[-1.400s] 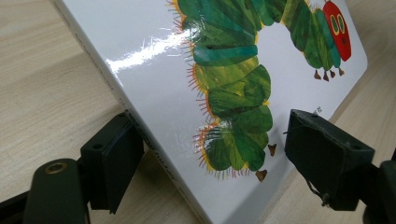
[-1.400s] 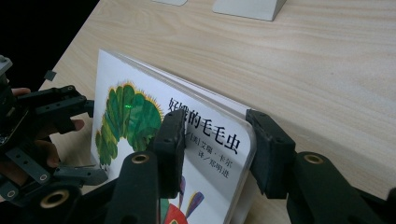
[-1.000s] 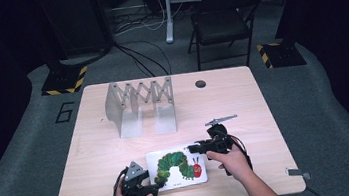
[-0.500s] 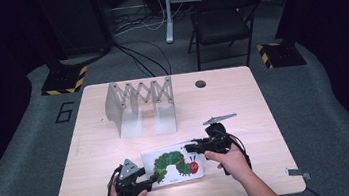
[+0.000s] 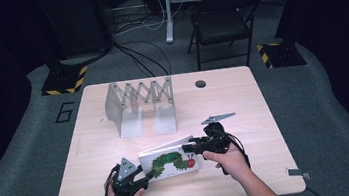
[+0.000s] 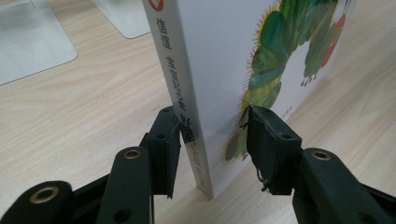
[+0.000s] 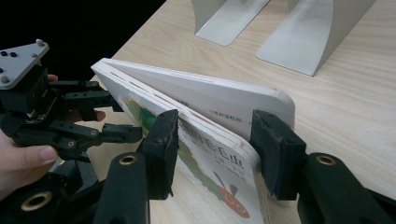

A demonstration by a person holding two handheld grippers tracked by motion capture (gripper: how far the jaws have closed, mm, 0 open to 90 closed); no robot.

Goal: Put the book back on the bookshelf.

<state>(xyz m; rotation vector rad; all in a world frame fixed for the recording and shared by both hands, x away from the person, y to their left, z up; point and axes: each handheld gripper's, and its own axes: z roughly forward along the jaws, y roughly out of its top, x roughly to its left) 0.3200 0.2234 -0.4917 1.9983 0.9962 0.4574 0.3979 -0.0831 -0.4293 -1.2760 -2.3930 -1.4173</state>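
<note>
A white board book (image 5: 167,160) with a green caterpillar on its cover stands tilted on its long edge near the table's front edge. My left gripper (image 5: 144,174) is at the book's left end. Its jaws have just been closing, and in the left gripper view (image 6: 210,126) both pads touch the book (image 6: 219,70), one on the spine side and one on the cover. My right gripper (image 5: 191,149) is at the book's right end. Its jaws (image 7: 215,130) have just been opening and straddle the corner of the book (image 7: 210,107), whose pages fan slightly apart.
A grey metal accordion book rack (image 5: 140,104) stands at the back left of the wooden table (image 5: 244,104); its base plates (image 7: 317,32) lie just beyond the book. A small black round cap (image 5: 200,83) sits near the far edge. A folding chair (image 5: 223,16) is behind the table.
The book has tipped up from lying flat and shifted slightly left. The left jaws have closed onto its left end. The right jaws have spread apart at its right end.
</note>
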